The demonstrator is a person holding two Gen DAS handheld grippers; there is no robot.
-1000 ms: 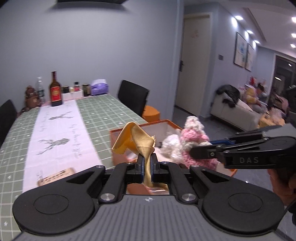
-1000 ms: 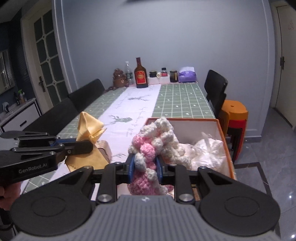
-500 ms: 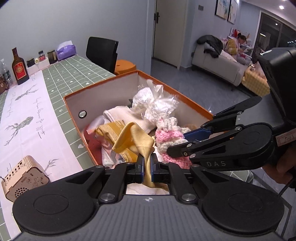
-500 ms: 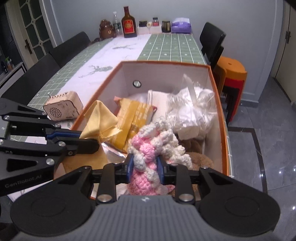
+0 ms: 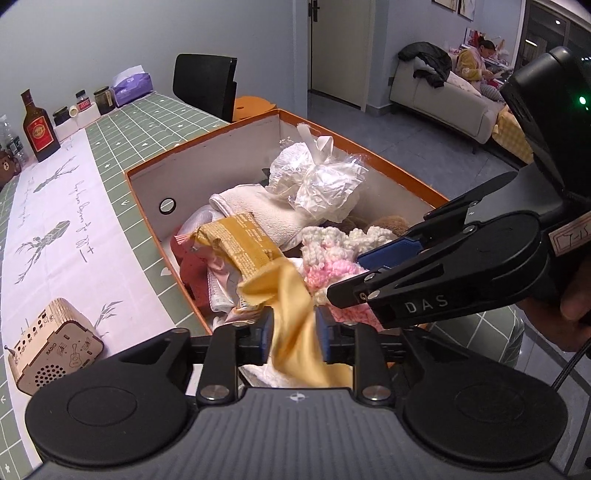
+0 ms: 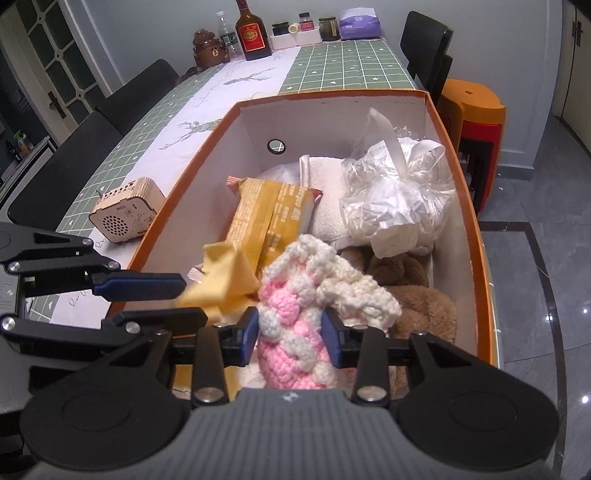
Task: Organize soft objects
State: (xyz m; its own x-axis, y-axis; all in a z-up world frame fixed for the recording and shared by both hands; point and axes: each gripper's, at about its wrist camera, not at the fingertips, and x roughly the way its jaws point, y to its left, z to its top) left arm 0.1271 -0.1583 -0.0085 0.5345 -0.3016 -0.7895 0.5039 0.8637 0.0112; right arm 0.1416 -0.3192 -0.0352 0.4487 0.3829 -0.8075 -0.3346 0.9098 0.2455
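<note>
An orange cardboard box point(image 6: 476, 229) holds a yellow snack packet point(image 6: 269, 210), a white towel point(image 6: 325, 206), a crumpled plastic bag point(image 6: 399, 199) and a brown plush point(image 6: 417, 295). My left gripper point(image 5: 293, 332) hangs over the box's near end. Its jaws are opening, and the yellow cloth point(image 5: 291, 295) lies loose and blurred between them. My right gripper point(image 6: 290, 332) is beside it, its jaws also opening. The pink and white knitted piece point(image 6: 295, 295) fills their gap and touches both pads, resting on the pile.
A small wooden radio point(image 5: 55, 347) stands on the green checked tablecloth left of the box. At the table's far end are a bottle point(image 6: 253, 33), jars and a tissue box. Black chairs line the sides, with orange stools point(image 6: 469, 107) to the right. A person sits on a distant sofa point(image 5: 476, 59).
Both grippers came down over the box and tipped downward. The left jaws went from pinching the yellow cloth to standing wide around it. The right jaws widened around the knitted piece.
</note>
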